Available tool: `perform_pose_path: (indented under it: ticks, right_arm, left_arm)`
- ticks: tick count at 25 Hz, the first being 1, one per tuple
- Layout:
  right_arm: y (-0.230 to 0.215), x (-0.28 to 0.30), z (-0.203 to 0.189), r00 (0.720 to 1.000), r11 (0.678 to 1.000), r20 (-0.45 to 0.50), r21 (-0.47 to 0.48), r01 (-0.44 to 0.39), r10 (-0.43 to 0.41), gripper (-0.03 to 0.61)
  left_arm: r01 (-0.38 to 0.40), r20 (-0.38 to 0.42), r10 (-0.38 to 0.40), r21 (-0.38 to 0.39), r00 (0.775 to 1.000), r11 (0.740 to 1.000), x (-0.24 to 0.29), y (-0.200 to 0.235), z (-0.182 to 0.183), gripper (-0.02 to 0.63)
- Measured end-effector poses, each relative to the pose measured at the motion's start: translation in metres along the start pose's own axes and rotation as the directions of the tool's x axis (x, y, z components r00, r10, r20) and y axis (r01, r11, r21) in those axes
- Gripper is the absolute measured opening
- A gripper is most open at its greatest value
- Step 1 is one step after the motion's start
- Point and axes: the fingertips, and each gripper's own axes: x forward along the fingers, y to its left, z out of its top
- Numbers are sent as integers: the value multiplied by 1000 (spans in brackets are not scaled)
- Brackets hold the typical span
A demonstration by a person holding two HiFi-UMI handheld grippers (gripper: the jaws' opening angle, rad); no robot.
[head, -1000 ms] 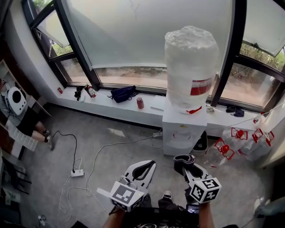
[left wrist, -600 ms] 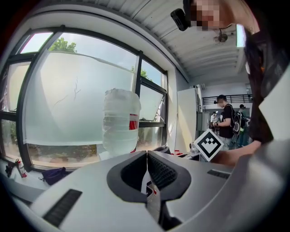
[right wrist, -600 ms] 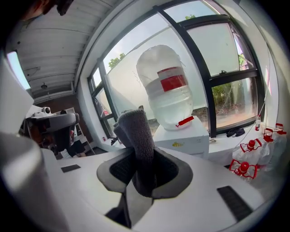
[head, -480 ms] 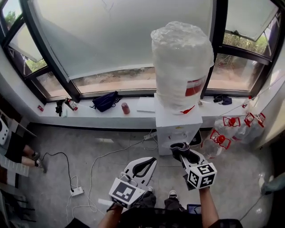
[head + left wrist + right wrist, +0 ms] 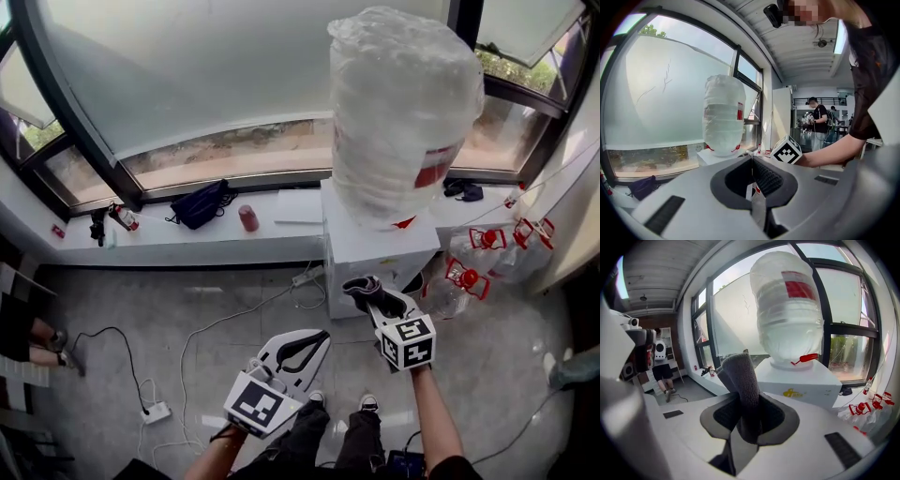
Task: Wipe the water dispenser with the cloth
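Note:
The white water dispenser [image 5: 375, 246] stands against the window ledge with a plastic-wrapped bottle [image 5: 401, 112] on top; it also shows in the right gripper view as the dispenser [image 5: 799, 378] and in the left gripper view as the bottle [image 5: 723, 115]. My right gripper [image 5: 367, 291] is shut on a dark grey cloth [image 5: 740, 380], held just in front of the dispenser's front face. The cloth [image 5: 359, 284] sticks out past the jaws. My left gripper [image 5: 300, 349] hangs lower and to the left, shut with nothing in it.
Empty water jugs with red handles [image 5: 469, 272] crowd the floor right of the dispenser. A dark bag [image 5: 200, 203], a red can [image 5: 248, 218] and a white sheet [image 5: 300, 207] lie on the ledge. Cables and a power strip [image 5: 155, 412] run over the grey floor at left.
The view has closed in on the dispenser, which now sits larger and nearer. My right gripper with the cloth has risen toward its front. The left gripper stays low.

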Motion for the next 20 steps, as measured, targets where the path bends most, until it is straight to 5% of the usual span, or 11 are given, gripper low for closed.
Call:
perform_pose_path:
  ticks: [11, 20]
  right_arm:
    - [-5, 80, -25, 1000, 999, -13, -33, -29, 29, 104]
    - [-58, 86, -43, 999, 999, -31, -5, 40, -40, 104]
  left_arm:
    - [52, 12, -51, -47, 999, 998, 25, 8, -52, 18]
    - [57, -6, -57, -44, 998, 997, 45, 5, -57, 18]
